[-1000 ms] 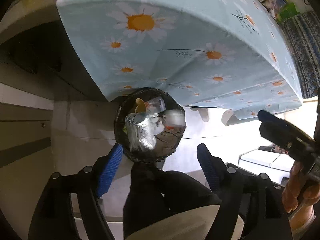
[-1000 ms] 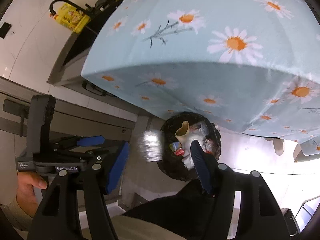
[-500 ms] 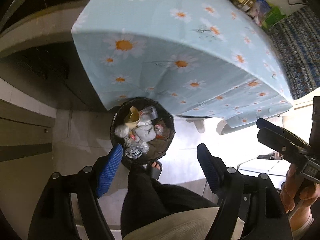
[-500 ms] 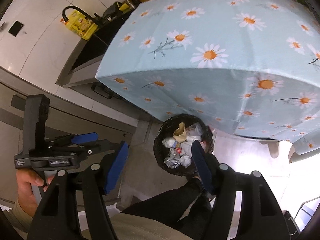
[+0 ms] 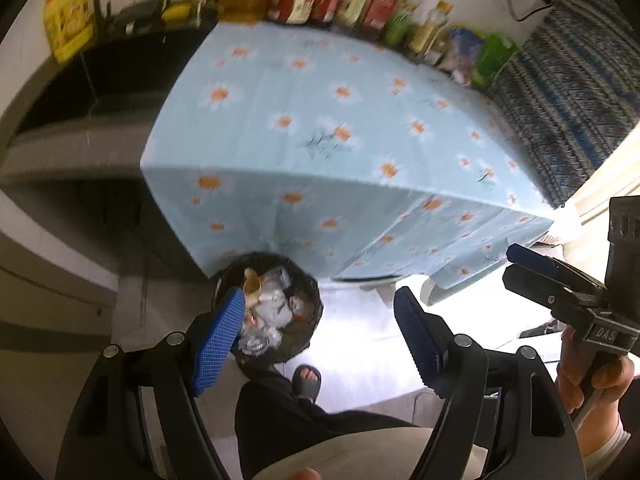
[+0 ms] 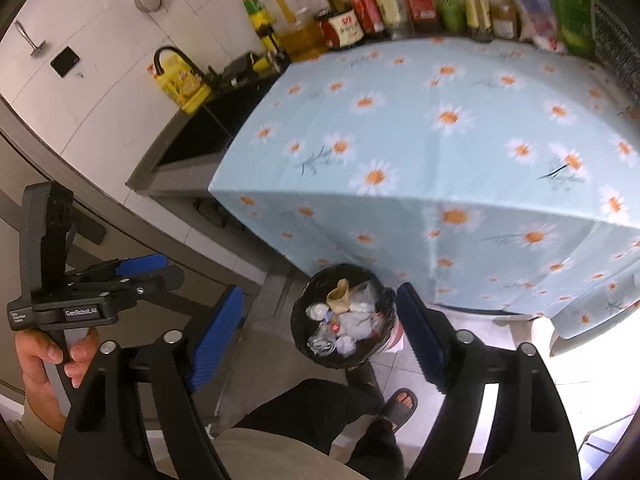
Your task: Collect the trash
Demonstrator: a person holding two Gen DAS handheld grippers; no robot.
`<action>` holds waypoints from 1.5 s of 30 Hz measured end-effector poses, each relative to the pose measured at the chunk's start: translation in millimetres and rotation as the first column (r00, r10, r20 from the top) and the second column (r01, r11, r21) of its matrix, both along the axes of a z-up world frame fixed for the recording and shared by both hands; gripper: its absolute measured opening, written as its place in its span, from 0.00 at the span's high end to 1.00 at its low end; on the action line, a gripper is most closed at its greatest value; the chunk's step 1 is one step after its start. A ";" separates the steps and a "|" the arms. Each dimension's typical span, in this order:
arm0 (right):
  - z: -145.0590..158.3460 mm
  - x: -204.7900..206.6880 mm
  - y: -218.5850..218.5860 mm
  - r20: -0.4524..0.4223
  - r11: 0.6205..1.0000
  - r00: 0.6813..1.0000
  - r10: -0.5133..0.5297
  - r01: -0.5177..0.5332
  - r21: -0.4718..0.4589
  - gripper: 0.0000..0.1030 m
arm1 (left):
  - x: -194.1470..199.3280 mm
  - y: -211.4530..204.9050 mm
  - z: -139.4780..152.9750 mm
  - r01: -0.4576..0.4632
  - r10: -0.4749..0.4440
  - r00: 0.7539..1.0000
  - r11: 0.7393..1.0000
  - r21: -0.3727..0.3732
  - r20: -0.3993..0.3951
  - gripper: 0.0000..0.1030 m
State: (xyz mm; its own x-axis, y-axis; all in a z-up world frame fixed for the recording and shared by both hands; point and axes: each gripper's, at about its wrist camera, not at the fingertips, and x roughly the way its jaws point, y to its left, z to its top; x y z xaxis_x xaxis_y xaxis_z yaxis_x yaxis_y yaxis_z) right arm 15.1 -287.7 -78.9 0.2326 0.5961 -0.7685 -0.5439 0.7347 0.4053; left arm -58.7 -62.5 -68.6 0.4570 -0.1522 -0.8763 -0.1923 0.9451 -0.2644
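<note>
Kitchen floor tiles carry one round black trash bin at the table's near corner, its far rim tucked under the daisy-print cloth. Crumpled wrappers and clear plastic fill it, too jumbled to count. Both tools hang above it, empty: left tool and right tool, ribbed blue pads spread apart. Bottles line the wall, blurred.

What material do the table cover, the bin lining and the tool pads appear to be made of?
Table cover: probably matte woven cloth; it drapes in soft folds at the corner.
Bin lining: thin glossy black plastic, crinkled at the rim.
Pads of the right tool: blue ribbed rubber or plastic; unclear which.
</note>
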 end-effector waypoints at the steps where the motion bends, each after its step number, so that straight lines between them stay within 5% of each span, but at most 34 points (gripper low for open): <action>1: 8.2 0.2 -4.9 0.020 1.000 1.000 -0.007 0.007 0.002 0.22 | 1.0 -3.2 7.0 0.005 -0.005 1.000 1.000 0.007 0.014 0.28; 6: 41.9 1.7 -24.0 0.100 0.999 0.994 -0.038 0.038 0.009 0.13 | 5.7 -15.7 36.1 0.029 -0.032 0.997 0.998 0.047 0.070 0.28; 12: 77.7 3.7 -40.1 0.177 0.997 0.981 -0.078 0.075 0.023 0.05 | 7.1 -24.8 71.4 0.028 -0.039 0.990 0.996 0.085 0.139 0.15; 19: 99.5 3.4 -50.8 0.219 0.996 0.971 -0.091 0.086 0.033 0.05 | 6.4 -34.7 100.8 0.042 -0.065 0.979 0.991 0.124 0.191 0.07; 45: 108.6 3.2 -55.6 0.237 0.997 0.968 -0.081 0.076 0.030 0.05 | 5.1 -37.2 107.4 0.000 -0.028 0.978 0.991 0.132 0.209 0.07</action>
